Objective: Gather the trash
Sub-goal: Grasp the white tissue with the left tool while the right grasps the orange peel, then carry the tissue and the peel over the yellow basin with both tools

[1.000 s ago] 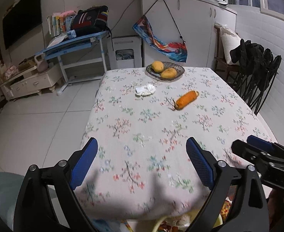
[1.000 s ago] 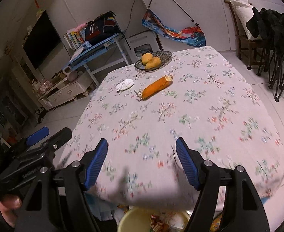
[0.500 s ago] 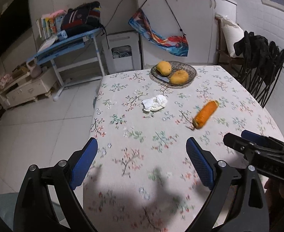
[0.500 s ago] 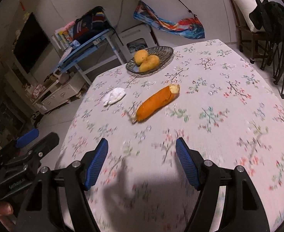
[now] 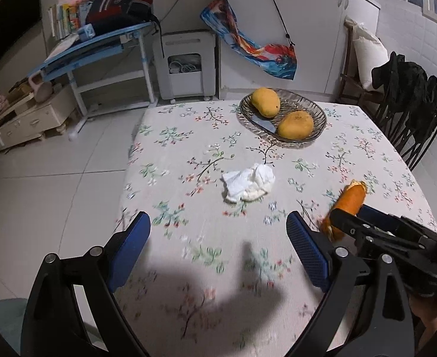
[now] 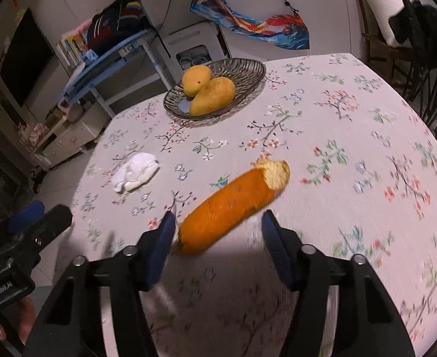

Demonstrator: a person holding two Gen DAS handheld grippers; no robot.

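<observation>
Floral tablecloth point(image 6: 352, 125) covers the dining table where the trash lies. On it, the bitten orange bread roll point(image 6: 233, 205) sits right ahead of the right gripper point(image 6: 217, 232), its long axis running from 7 o'clock at the near tip to 1 o'clock at the torn end. Its near tip lies between the half-open jaws, which have just been closing; the left pad is beside it and the right pad apart, so nothing is gripped yet. Crumpled white tissue point(image 5: 248, 181) lies at 12 o'clock from the left gripper point(image 5: 218, 250), a little ahead of its wide-open, empty jaws, so each hand has its own nearer piece. Farther off at 1 o'clock in the left view, the glass fruit dish point(image 5: 316, 110) with two mangoes point(image 5: 295, 125) stands clear of both reaches
</observation>
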